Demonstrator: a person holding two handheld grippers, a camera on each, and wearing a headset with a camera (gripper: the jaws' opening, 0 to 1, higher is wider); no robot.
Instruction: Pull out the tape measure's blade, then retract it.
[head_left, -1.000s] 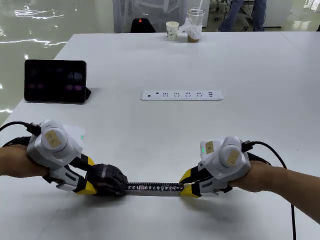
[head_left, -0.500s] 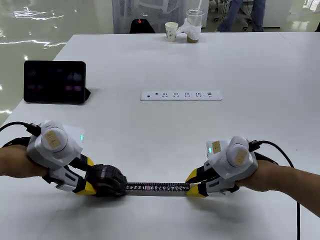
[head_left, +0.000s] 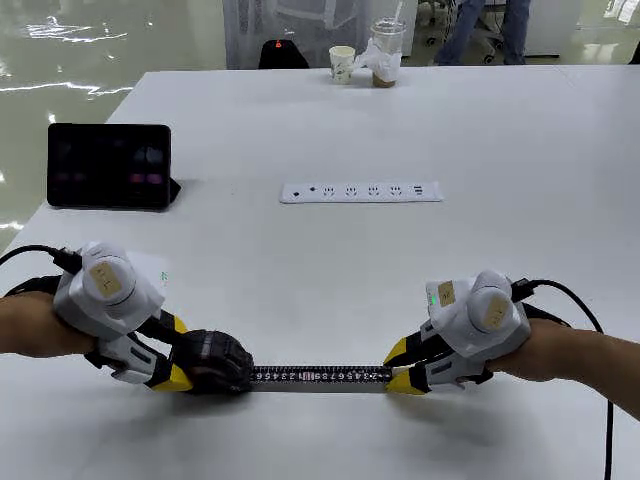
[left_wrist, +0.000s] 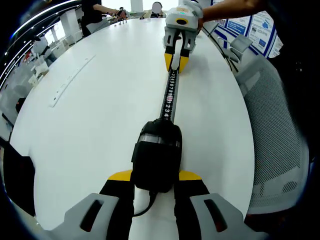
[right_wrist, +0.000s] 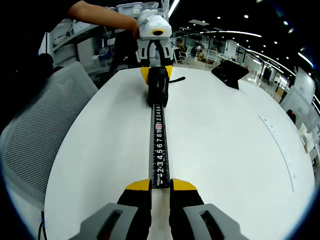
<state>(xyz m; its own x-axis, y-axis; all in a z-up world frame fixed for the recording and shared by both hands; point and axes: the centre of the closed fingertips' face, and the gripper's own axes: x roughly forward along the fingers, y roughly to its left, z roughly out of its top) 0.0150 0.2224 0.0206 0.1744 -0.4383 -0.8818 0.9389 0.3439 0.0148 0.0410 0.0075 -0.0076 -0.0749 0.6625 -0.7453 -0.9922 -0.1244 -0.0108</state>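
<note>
A black tape measure case (head_left: 212, 361) lies on the white table near its front edge, and my left gripper (head_left: 176, 372) is shut on it. In the left gripper view the case (left_wrist: 156, 153) sits between the yellow-tipped fingers. A dark blade with white numbers (head_left: 320, 375) runs flat along the table from the case to my right gripper (head_left: 400, 366), which is shut on the blade's end. The right gripper view has the blade (right_wrist: 159, 150) stretching away from my fingers to the case (right_wrist: 158, 86).
A white power strip (head_left: 361, 191) lies mid-table. A dark tablet (head_left: 109, 164) stands at the left. Two cups (head_left: 343, 63) and a crumpled bag sit at the far edge. Cables trail from both grippers. A mesh chair (left_wrist: 272, 130) stands beside the table.
My right gripper has moved rightward, away from the case, drawing more blade out. The left gripper and the case have stayed in place.
</note>
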